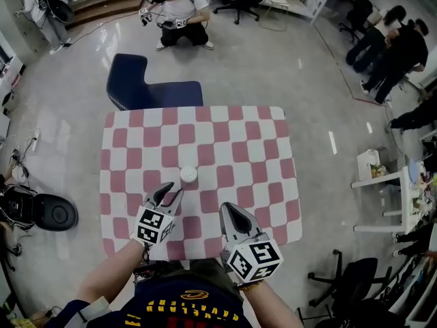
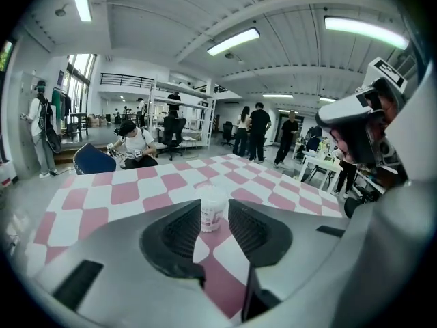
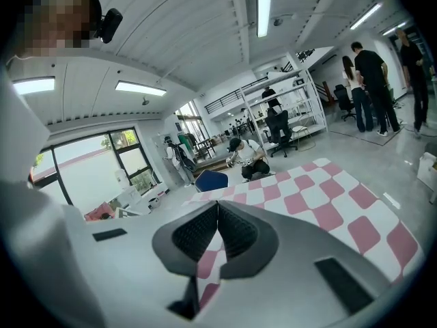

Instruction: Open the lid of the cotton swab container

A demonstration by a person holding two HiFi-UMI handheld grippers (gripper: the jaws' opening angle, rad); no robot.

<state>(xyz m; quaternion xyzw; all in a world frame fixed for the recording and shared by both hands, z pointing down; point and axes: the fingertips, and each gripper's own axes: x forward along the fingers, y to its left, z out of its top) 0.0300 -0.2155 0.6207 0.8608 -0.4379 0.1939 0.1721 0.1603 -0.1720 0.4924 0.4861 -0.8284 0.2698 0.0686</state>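
The cotton swab container [image 1: 189, 175] is a small round clear tub with a white lid, standing upright on the pink-and-white checked table [image 1: 246, 149]. My left gripper [image 1: 169, 194] sits just short of it, jaws open and nothing between the pads. In the left gripper view the container [image 2: 212, 198] shows through the gap of that gripper [image 2: 208, 219], a little beyond the tips and untouched, with its lid on. My right gripper [image 1: 226, 210] hovers over the table's near edge, to the right of the container, shut and empty. Its jaws [image 3: 217, 209] meet in the right gripper view.
A dark blue chair [image 1: 147, 87] stands at the table's far side, with a person [image 1: 179, 12] crouching beyond it. Several people [image 1: 392, 46] stand at the far right. A white rack [image 1: 382, 183] is on the right and a black round stool [image 1: 48, 214] on the left.
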